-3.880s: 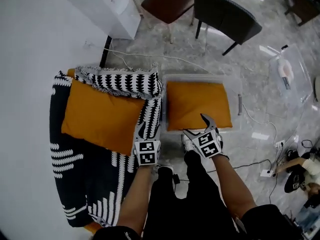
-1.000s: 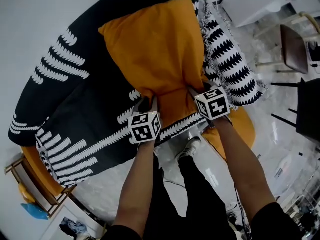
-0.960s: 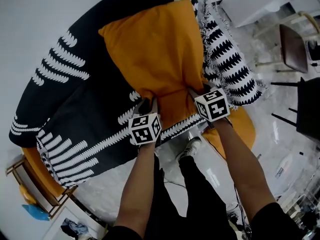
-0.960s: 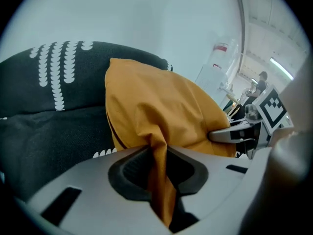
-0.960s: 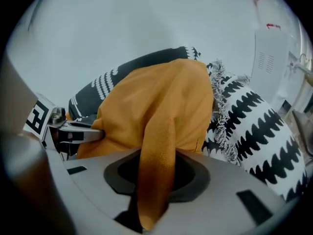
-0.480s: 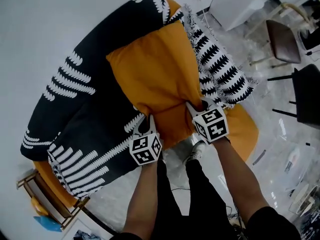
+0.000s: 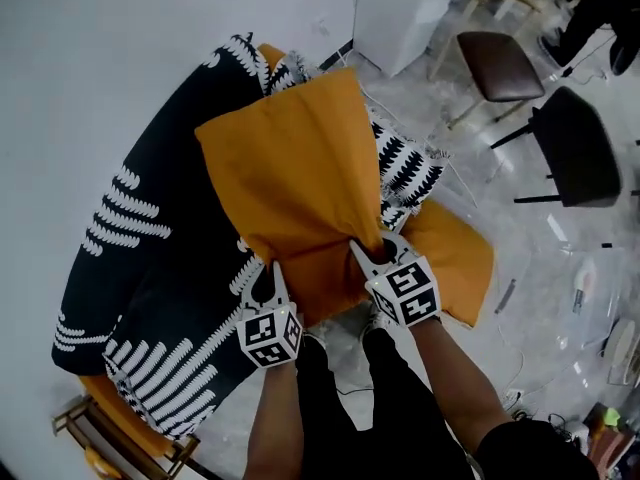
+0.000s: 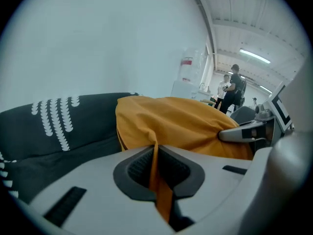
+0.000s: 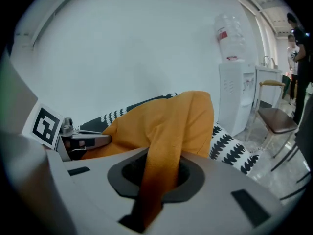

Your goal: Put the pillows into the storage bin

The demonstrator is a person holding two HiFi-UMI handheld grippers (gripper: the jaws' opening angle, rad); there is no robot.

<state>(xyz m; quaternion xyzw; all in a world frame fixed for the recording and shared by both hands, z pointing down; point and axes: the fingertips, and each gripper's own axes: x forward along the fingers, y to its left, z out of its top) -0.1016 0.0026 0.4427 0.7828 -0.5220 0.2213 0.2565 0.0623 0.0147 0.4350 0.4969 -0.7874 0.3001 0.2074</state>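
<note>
Two grippers are pinching the near edge of one orange pillow (image 7: pixel 290 178), one at each corner. The left gripper (image 7: pixel 266 268) is gripping the near-left corner, its jaws pressed together on a thin fold of orange fabric that is running down through the gap between them. The right gripper (image 7: pixel 371 252) is gripping the near-right corner; its jaws have just been closing, and a thicker bunch of the same fabric is sitting squeezed between them. From both gripper views the pillow is bulging up and away from the jaws. In the head view it is stretching away from the person over a black blanket (image 7: pixel 150 258) with white leaf-like markings; whether its far end is touching that blanket cannot be told. A fringed black-and-white cushion (image 7: pixel 408 163) is peeking out just beside the pillow's right edge. A second orange pillow (image 7: pixel 455 253) is lying lower down, right of the right gripper. Farther off, a brown chair (image 7: pixel 505 65) and a black chair (image 7: pixel 575 148) are standing on the grey floor (image 7: pixel 500 218).
</note>
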